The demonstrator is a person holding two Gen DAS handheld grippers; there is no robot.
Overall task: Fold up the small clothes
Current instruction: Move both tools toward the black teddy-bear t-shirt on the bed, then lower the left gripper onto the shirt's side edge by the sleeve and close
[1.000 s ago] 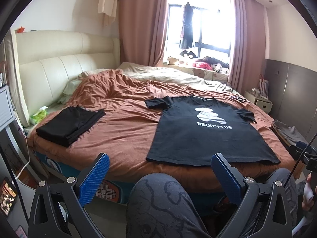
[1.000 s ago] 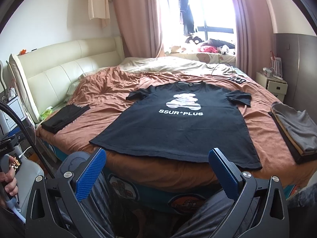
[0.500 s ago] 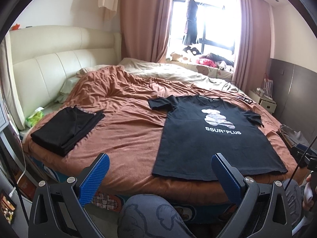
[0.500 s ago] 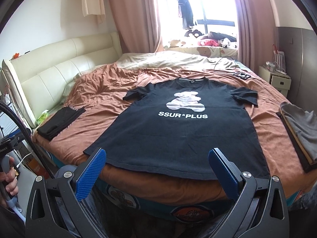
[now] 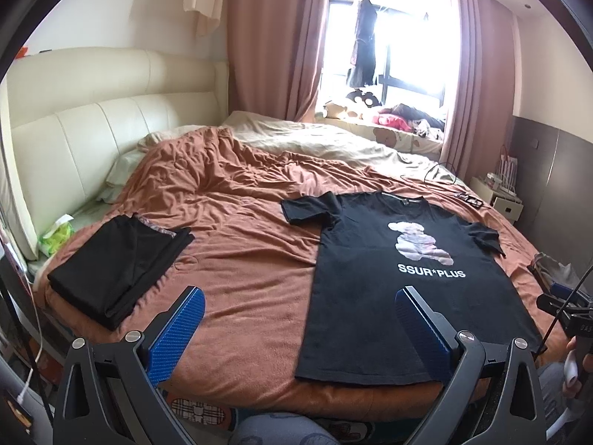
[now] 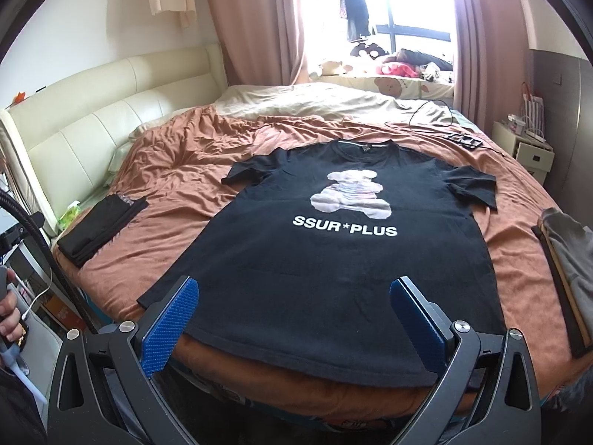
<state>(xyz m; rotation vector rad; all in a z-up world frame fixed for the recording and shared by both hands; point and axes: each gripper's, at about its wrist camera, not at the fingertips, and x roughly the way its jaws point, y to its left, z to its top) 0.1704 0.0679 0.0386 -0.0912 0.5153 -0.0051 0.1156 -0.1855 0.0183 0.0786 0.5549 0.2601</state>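
A black T-shirt [image 5: 404, 270] [image 6: 333, 252] with a bear print and white lettering lies flat, face up, on the brown bedspread [image 5: 244, 244] [image 6: 178, 185], its hem at the near edge of the bed. My left gripper [image 5: 300, 315] hangs open above the near edge, over the bare bedspread and the shirt's left hem corner. Over the shirt's hem, my right gripper [image 6: 294, 304] is open too, its blue pads [image 6: 168, 326] wide apart. Neither one touches the cloth.
A folded black garment [image 5: 118, 259] [image 6: 100, 226] lies at the bed's left edge near the cream headboard [image 5: 92, 118]. Folded grey clothes [image 6: 570, 263] are stacked at the right edge. A cable and a dark item [image 6: 463, 139] lie at the far side. A nightstand [image 6: 530, 148] stands on the right.
Both grippers have risen and moved forward toward the bed; the person's knees have dropped out of view and the shirt looms larger. The jaws stay wide apart.
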